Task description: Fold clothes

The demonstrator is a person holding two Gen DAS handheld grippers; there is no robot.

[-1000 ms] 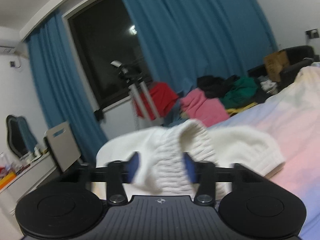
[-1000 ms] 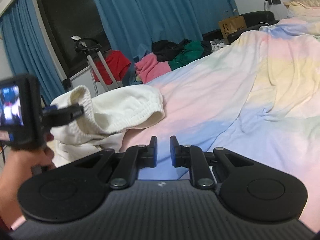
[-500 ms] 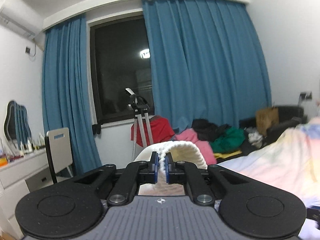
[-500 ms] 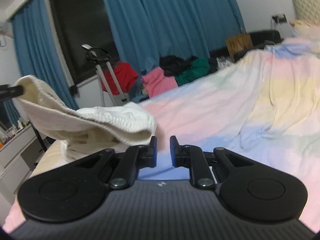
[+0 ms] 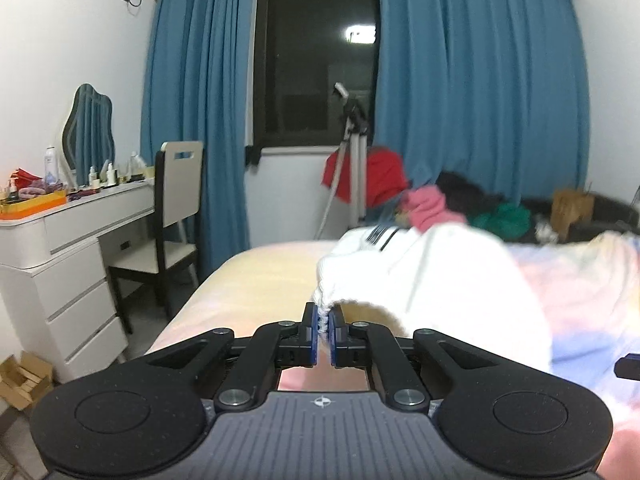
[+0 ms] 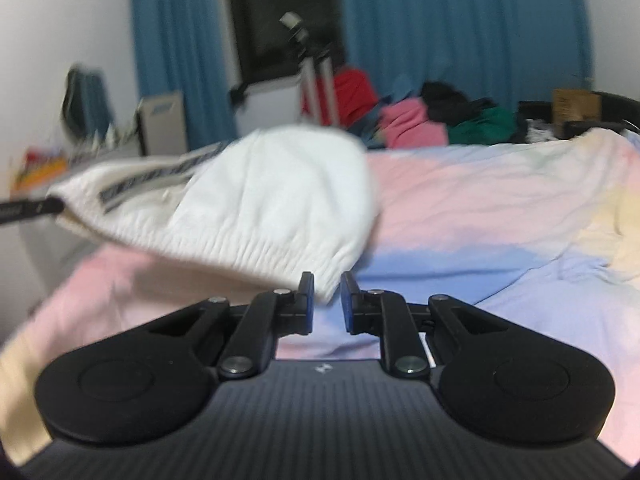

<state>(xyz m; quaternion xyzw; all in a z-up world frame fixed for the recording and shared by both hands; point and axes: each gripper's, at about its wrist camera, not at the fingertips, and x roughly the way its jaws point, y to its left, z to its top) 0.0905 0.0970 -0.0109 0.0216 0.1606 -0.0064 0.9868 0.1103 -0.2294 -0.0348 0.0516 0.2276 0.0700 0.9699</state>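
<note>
One white knit garment (image 6: 256, 200) hangs stretched above the pastel bedsheet (image 6: 500, 216). Its ribbed hem, slack on the bed a second ago, is now lifted taut, so I judge it is being spread for a first fold. The left gripper (image 5: 323, 330) is clamped on one hem corner. The right gripper (image 6: 327, 300), nearly closed before, now gapes partway around the opposite corner without pinching it. Two grippers, one garment.

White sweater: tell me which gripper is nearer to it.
Left. The left gripper is shut on the ribbed edge of the white sweater, so it touches it. The right gripper is open, with the sweater's lower corner hanging at its fingertips, not gripped.
</note>
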